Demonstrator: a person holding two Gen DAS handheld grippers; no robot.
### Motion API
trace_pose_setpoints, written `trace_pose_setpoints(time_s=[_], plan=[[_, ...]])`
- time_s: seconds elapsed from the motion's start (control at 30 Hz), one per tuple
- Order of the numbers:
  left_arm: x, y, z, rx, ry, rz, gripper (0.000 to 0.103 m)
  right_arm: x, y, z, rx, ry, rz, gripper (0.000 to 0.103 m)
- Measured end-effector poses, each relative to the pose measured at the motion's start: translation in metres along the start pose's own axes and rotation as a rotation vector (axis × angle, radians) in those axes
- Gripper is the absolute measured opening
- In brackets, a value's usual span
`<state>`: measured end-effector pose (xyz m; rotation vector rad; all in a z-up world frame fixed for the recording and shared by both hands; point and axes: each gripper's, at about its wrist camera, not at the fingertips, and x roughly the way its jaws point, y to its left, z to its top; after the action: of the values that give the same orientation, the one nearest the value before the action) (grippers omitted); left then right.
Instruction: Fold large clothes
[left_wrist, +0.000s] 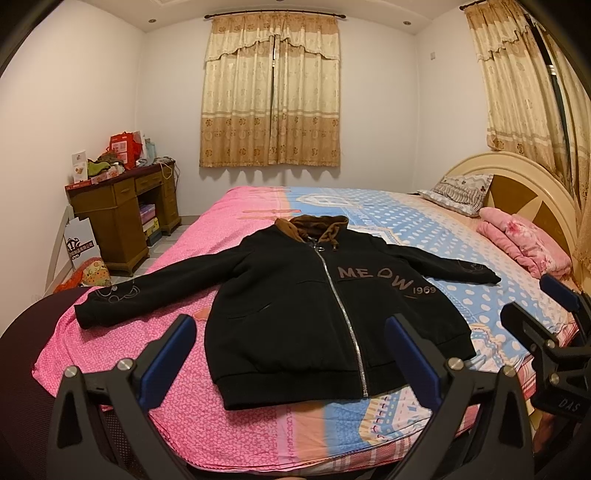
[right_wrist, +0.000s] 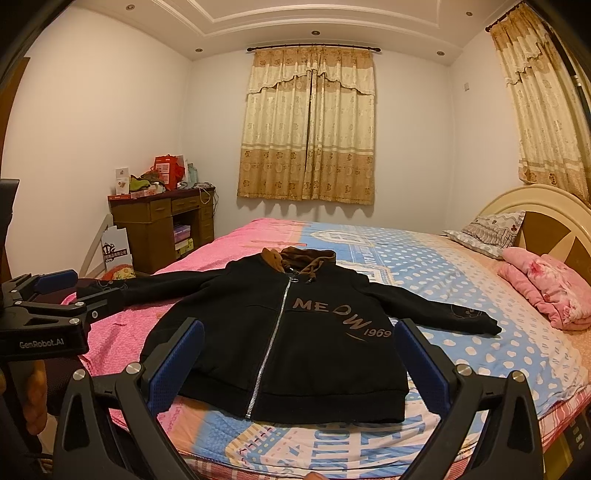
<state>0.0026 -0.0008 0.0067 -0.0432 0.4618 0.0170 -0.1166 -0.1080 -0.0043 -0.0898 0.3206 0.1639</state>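
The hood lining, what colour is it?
Brown hood lining, clearest in the right wrist view.

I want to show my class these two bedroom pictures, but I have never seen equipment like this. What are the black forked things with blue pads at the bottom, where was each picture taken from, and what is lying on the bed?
The forked things are hand-held grippers: a person carries one in each hand, and each has a small wide-angle camera looking forward between its two fingers. That is why the room looks curved.

One picture comes from the left gripper, the other from the right gripper. Each also shows at the edge of the other's picture.

Both stand open and hold nothing.

On the bed, with a pink and blue patterned cover, a black zip jacket lies flat, front up, zipped, sleeves spread out, with a brown hood. "MEOW 1969" is printed on the chest. It is not yet folded.

Near the headboard lie a pillow and a folded pink blanket.
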Motion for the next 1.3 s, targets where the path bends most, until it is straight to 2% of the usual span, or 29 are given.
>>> trace_pose_setpoints(time_s=[0.8, 0.93, 1.03, 1.17, 1.3], plan=[[-0.001, -0.003, 0.001, 0.0, -0.005, -0.012, 0.103, 0.0, -0.003, -0.006, 0.007, -0.009, 0.048, 0.102], [0.001, -0.008, 0.002, -0.002, -0.011, -0.045, 0.103, -0.008, -0.021, -0.008, 0.158, -0.118, 0.18, 0.102], [0.009, -0.009, 0.003, 0.003, -0.011, -0.062, 0.103, -0.009, -0.025, -0.007, 0.153, -0.167, 0.196, 0.102], [0.025, -0.015, 0.005, 0.014, 0.001, -0.08, 0.103, 0.008, -0.028, -0.008, 0.096, -0.111, 0.124, 0.102], [0.048, -0.02, 0.005, 0.018, 0.018, -0.084, 0.103, 0.041, -0.043, -0.017, 0.109, -0.02, 0.11, 0.102]])
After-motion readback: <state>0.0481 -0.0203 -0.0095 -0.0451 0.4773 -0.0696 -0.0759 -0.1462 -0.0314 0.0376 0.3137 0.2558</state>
